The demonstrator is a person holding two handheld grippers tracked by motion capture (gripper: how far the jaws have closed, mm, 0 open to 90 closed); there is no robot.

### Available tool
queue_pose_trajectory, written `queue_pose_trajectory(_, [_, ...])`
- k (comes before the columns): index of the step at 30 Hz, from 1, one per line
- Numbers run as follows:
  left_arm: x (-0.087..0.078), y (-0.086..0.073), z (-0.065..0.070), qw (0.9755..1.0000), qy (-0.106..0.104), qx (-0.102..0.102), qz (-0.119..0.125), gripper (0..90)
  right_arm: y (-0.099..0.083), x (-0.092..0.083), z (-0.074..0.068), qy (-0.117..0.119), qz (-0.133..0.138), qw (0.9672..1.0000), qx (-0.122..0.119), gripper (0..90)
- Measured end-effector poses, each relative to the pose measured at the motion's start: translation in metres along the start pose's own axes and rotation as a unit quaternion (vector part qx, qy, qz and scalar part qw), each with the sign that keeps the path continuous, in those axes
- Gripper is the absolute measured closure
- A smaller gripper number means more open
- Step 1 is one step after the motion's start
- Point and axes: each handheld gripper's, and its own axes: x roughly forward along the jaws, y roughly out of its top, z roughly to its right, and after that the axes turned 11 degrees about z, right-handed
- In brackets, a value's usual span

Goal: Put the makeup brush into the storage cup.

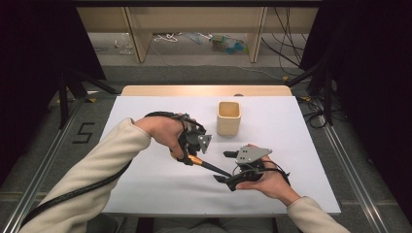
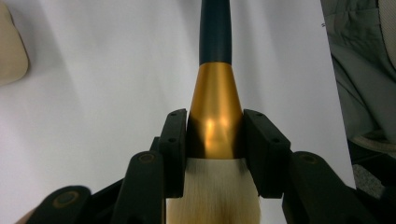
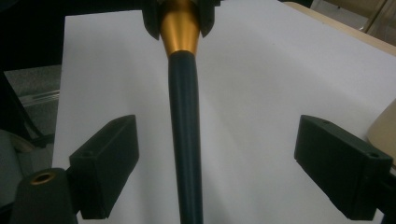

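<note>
Brush (image 2: 215, 116) bristle tip cut off by bottom edge.

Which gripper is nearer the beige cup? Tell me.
Left. The left gripper, shut on the brush, sits just beside the beige cup; the right gripper, open around the handle, is farther toward the person.

White sheet (image 1: 145, 179) covers wooden table (image 1: 204, 90); strip of bare wood shows along far edge. Cream square cup (image 1: 228, 118) stands upright on sheet, right of centre toward far side, opening up. Grey floor around table, painted number 5 (image 1: 83, 132) at left. Metal rails (image 1: 351, 174) run along both sides. Black cables (image 1: 286, 48) trail on floor beyond table, wooden frame legs (image 1: 138, 36) behind.
</note>
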Motion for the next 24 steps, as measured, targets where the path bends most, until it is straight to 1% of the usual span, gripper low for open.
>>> queue_pose_trajectory(2, [0.001, 0.001, 0.0, 1.0, -0.001, 0.001, -0.001, 62.2, 0.001, 0.002, 0.0, 0.003, -0.003, 1.0, -0.002, 16.0])
queue_pose_trajectory(3, [0.001, 0.002, 0.0, 1.0, -0.002, 0.002, -0.003, 62.2, 0.001, 0.002, 0.0, 0.007, -0.01, 0.9999, -0.002, 16.4])
queue_pose_trajectory(4, [0.001, 0.003, 0.0, 1.0, -0.002, 0.001, -0.003, 62.1, 0.001, 0.003, -0.001, 0.004, -0.005, 1.0, -0.004, 16.9])
queue_pose_trajectory(5, [0.001, 0.003, 0.0, 1.0, -0.002, 0.003, -0.001, 62.2, 0.001, 0.004, 0.0, 0.007, -0.009, 0.9999, -0.004, 17.6])
queue_pose_trajectory(6, [0.002, 0.004, 0.0, 1.0, -0.001, 0.003, -0.001, 62.2, 0.001, 0.005, -0.001, 0.004, -0.008, 1.0, -0.003, 18.1])
queue_pose_trajectory(9, [0.002, 0.006, 0.0, 1.0, -0.002, 0.007, -0.002, 62.2, 0.001, 0.007, -0.001, 0.006, -0.013, 0.9999, -0.003, 21.5])
queue_pose_trajectory(10, [0.002, 0.006, 0.0, 1.0, -0.001, 0.007, -0.003, 62.1, 0.001, 0.008, -0.001, 0.003, -0.01, 0.9999, -0.004, 23.0])
queue_pose_trajectory(11, [0.002, 0.006, 0.0, 1.0, -0.001, 0.007, -0.001, 62.2, 0.002, 0.008, -0.001, 0.008, -0.017, 0.9998, -0.004, 24.2])
queue_pose_trajectory(12, [0.002, 0.006, 0.0, 1.0, -0.003, 0.007, -0.002, 62.1, 0.001, 0.009, -0.002, 0.004, -0.014, 0.9999, -0.006, 25.3])
queue_pose_trajectory(13, [0.002, 0.006, 0.0, 1.0, -0.002, 0.007, -0.002, 62.1, 0.001, 0.009, -0.002, 0.009, -0.02, 0.9997, -0.006, 26.5])
queue_pose_trajectory(15, [0.002, 0.006, 0.0, 1.0, -0.004, 0.007, -0.003, 62.2, 0.001, 0.01, -0.003, 0.01, -0.021, 0.9997, -0.009, 29.6])
queue_pose_trajectory(16, [0.002, 0.006, 0.0, 1.0, -0.001, 0.007, -0.001, 62.2, 0.001, 0.011, -0.003, 0.008, -0.023, 0.9997, -0.009, 31.5])
queue_pose_trajectory(18, [0.002, 0.006, 0.0, 1.0, -0.003, 0.007, -0.003, 62.2, 0.001, 0.012, -0.003, 0.007, -0.015, 0.9998, -0.011, 35.5])
queue_pose_trajectory(22, [0.002, 0.007, 0.0, 1.0, -0.002, 0.009, -0.003, 62.2, 0.002, 0.012, -0.004, 0.011, -0.02, 0.9997, -0.012, 44.3])
queue_pose_trajectory(23, [0.002, 0.008, 0.0, 1.0, -0.003, 0.009, -0.003, 62.2, 0.002, 0.012, -0.004, 0.016, -0.026, 0.9995, -0.011, 46.2])
queue_pose_trajectory(24, [0.003, 0.008, 0.0, 1.0, -0.003, 0.009, -0.002, 62.2, 0.001, 0.013, -0.005, 0.014, -0.022, 0.9996, -0.014, 48.1])
